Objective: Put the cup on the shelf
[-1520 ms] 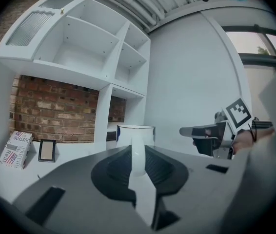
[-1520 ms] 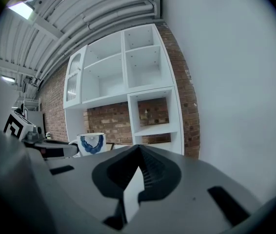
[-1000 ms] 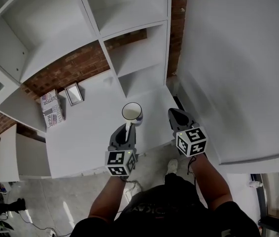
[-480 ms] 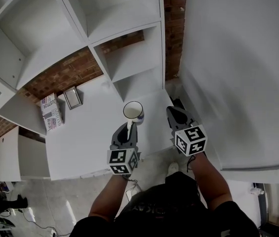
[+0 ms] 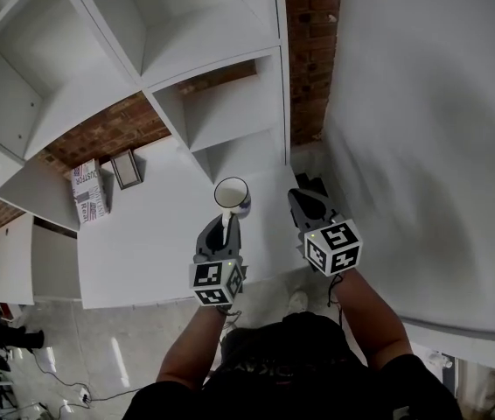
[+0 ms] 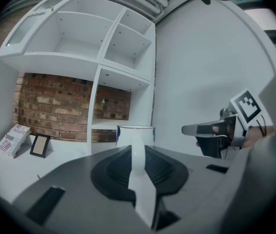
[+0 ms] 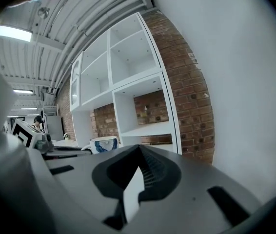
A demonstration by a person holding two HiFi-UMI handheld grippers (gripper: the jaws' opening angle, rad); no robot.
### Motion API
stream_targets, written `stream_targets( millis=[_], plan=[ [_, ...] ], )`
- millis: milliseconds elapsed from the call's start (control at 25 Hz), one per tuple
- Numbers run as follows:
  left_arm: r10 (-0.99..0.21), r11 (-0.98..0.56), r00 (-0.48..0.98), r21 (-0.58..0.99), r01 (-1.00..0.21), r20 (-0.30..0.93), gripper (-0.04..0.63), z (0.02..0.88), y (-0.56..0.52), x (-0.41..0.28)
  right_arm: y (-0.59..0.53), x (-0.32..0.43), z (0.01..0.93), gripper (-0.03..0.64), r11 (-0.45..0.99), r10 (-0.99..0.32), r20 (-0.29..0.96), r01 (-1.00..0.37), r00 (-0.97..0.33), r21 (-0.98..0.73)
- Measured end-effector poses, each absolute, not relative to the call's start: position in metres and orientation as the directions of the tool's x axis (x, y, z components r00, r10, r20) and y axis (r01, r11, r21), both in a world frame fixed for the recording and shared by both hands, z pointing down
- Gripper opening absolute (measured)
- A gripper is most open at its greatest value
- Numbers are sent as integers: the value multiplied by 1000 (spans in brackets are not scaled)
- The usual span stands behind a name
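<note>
fingers of the left gripper (image 5: 227, 223) are clenched on what looks like the cup (image 5: 232, 194) handle, cup mid-frame over the table (image 5: 142, 234) near the shelf (image 5: 221, 121). right gripper (image 5: 297, 198) fingers closed, empty.

Shelf (image 5: 230, 103) stands at the worktop's (image 5: 151, 234) 12 o'clock end. Box (image 5: 88, 191) and frame (image 5: 126, 169) lie at its 10 o'clock corner, the frame just at the box's 2 o'clock. Cup (image 5: 231, 192) sits over the worktop's right half, at 12 o'clock of the left tongs (image 5: 227, 221), handle between them. Right tongs (image 5: 296, 195) are at the cup's 3 o'clock, apart. Wall (image 5: 431, 129) lies further to 3 o'clock.
</note>
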State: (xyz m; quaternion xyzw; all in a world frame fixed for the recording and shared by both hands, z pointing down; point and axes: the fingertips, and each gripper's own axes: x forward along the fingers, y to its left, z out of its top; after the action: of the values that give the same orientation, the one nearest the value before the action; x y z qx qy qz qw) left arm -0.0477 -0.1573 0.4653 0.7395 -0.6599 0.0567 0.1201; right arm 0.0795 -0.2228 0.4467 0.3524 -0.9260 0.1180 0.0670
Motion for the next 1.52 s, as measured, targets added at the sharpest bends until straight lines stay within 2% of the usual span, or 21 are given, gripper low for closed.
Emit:
stream_targets(
  millis=[440,960,1520],
  plan=[
    [-968,-18,44,105,-994,248,57,476,-182,-34,-255,85,450,0,775,-569,206,-603,-796,-189],
    [-971,-6,31,108,-994,235,57,504,-220,-46,-293,72,470,0,773,-564,239,-607,-790,-185],
    [-959,28,14,141,-990,283,57,551,-255,-82,-319,21,514,0,776,-521,328,-597,-788,-204]
  ],
)
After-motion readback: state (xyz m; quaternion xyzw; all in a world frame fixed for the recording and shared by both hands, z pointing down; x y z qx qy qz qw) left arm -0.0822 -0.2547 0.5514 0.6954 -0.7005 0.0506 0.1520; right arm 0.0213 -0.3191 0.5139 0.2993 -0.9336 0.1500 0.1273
